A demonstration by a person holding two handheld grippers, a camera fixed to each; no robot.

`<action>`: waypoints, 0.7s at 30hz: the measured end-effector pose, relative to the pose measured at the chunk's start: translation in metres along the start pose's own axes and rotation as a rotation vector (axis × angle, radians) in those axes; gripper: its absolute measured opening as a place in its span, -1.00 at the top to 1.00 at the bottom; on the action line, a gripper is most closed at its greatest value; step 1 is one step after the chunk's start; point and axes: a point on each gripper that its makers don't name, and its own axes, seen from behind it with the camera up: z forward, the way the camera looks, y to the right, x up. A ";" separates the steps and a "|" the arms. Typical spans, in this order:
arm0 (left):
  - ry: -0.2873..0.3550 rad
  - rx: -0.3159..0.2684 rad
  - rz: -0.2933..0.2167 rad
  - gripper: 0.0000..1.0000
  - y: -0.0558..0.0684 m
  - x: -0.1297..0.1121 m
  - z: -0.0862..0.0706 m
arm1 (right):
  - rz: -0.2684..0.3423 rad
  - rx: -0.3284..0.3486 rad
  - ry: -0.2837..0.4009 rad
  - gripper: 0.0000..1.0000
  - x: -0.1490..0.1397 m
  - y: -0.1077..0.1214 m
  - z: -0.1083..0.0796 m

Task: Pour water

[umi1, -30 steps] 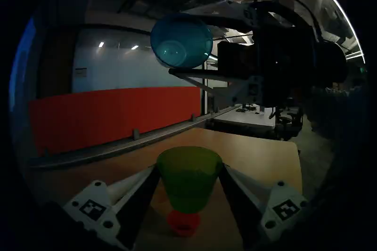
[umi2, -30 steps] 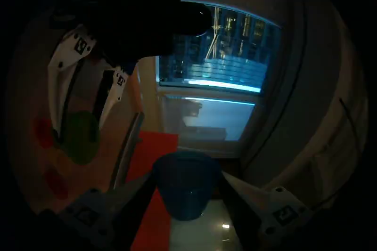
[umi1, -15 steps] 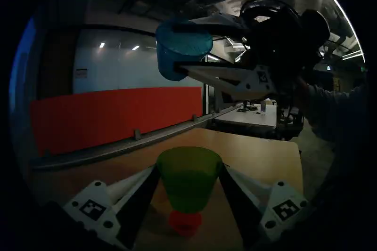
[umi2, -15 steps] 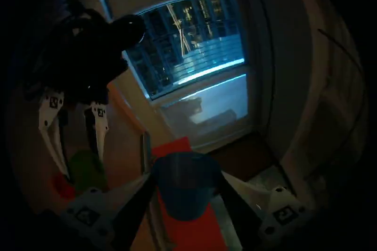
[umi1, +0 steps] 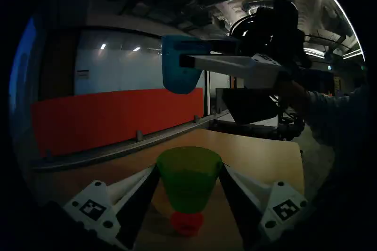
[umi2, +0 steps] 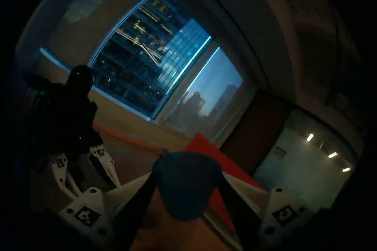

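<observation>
A green cup (umi1: 188, 190) stands upright between the white fingers of my left gripper (umi1: 188, 175), which is shut on it just over the wooden table (umi1: 259, 152). Its lower part looks darker, as with liquid. Up above it hangs a blue cup (umi1: 178, 74), upright, held by the right gripper (umi1: 181, 60) that reaches in from the right. In the right gripper view the same blue cup (umi2: 186, 192) sits between the fingers of my right gripper (umi2: 186, 180). The left gripper (umi2: 85, 178) stands lower left there.
A small red round thing (umi1: 187, 222) lies on the table at the green cup's foot. A red wall panel (umi1: 118, 114) runs behind the table's far edge. A person's sleeve (umi1: 332, 114) is at the right. A large window (umi2: 155, 76) shows beyond.
The blue cup has turned from tipped, mouth facing the left gripper's camera, back to upright, and the right gripper rolled level with it. The green cup has stayed in place.
</observation>
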 end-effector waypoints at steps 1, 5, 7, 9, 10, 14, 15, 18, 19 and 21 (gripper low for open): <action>0.000 0.001 0.001 -0.74 0.000 0.000 0.000 | 0.032 0.003 -0.001 -0.81 0.000 -0.001 0.000; 0.001 0.002 0.003 -0.73 0.000 0.001 0.000 | 0.169 0.014 -0.008 -0.80 -0.002 -0.004 0.000; 0.000 0.002 0.004 -0.74 0.000 0.001 0.000 | 0.231 0.016 -0.012 -0.81 -0.003 -0.003 0.000; -0.001 0.002 0.005 -0.74 0.000 0.001 0.000 | 0.295 0.020 -0.014 -0.81 -0.003 -0.003 -0.001; -0.001 0.002 0.006 -0.74 0.000 0.001 0.001 | 0.321 0.023 -0.015 -0.81 -0.003 -0.004 -0.001; 0.000 0.004 0.008 -0.74 -0.001 0.001 0.002 | 0.423 0.036 -0.016 -0.81 -0.003 -0.005 0.000; 0.000 0.004 0.008 -0.74 -0.001 0.001 0.002 | 0.445 0.039 -0.016 -0.81 -0.003 -0.004 0.000; 0.000 0.004 0.007 -0.74 -0.001 0.002 0.002 | 0.482 0.037 -0.011 -0.81 -0.002 -0.001 -0.001; 0.000 0.004 0.007 -0.74 -0.002 0.002 0.002 | 0.486 0.037 -0.010 -0.81 -0.002 -0.001 -0.001; 0.000 0.004 0.008 -0.74 -0.002 0.002 0.002 | 0.493 0.035 -0.009 -0.81 -0.002 0.000 -0.002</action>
